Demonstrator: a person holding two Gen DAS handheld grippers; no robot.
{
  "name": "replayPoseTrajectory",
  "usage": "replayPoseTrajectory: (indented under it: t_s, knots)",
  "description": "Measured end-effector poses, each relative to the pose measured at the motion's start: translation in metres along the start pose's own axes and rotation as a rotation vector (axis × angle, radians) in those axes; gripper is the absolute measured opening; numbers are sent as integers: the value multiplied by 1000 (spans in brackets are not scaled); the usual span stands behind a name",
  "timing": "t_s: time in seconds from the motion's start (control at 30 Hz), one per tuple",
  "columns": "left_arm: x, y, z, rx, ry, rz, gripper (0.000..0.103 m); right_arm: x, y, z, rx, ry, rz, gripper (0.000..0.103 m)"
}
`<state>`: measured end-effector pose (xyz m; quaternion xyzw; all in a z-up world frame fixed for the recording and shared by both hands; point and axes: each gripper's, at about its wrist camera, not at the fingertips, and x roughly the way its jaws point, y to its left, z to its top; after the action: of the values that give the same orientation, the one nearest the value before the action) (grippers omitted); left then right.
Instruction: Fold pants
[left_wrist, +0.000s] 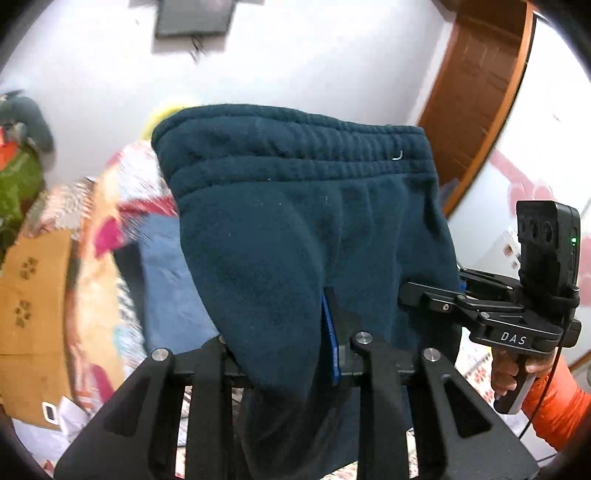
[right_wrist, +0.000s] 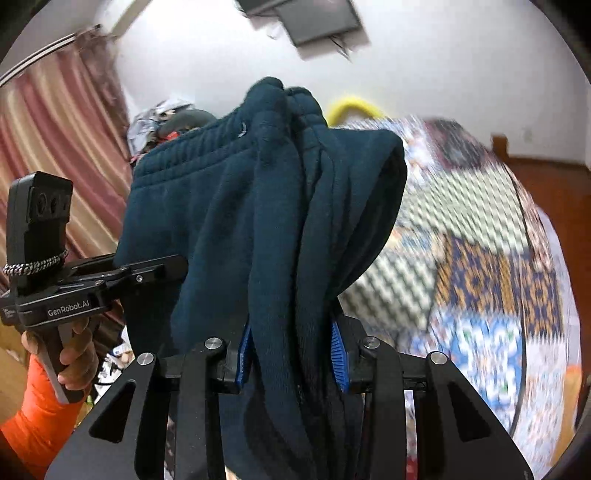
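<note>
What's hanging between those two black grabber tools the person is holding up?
The dark teal sweatpants span them: the left gripper and right gripper each clamp the fabric. Both wrist views show it.

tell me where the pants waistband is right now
The waistband is up top in both wrist views, above both grippers, left and right, whose jaws clamp the pants.

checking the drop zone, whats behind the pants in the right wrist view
Behind the held-up pants show a patterned patchwork bedcover, a yellow hoop at the white wall and pink curtains. Whatever lies directly behind the fabric is covered.
</note>
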<state>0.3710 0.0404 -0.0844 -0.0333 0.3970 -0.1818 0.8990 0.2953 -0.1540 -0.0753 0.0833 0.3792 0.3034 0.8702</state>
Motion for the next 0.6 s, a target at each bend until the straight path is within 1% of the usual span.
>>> replayPoseTrajectory:
  t_s: [0.13,0.27,0.4,0.43,0.6]
  knots:
    - [-9,27,15,-20,-59,61,26,25,17,29,-42,-14,16,32]
    - [-1,59,24,-40,-76,113,26,58,25,51,-79,3,8,32]
    - [26,94,30,-89,-64,122,26,95,27,64,-108,31,-7,32]
    - [38,106,32,-108,-53,120,26,106,27,67,-108,44,-9,32]
    - [85,146,34,-166,-12,149,26,167,14,79,-107,130,-16,32]
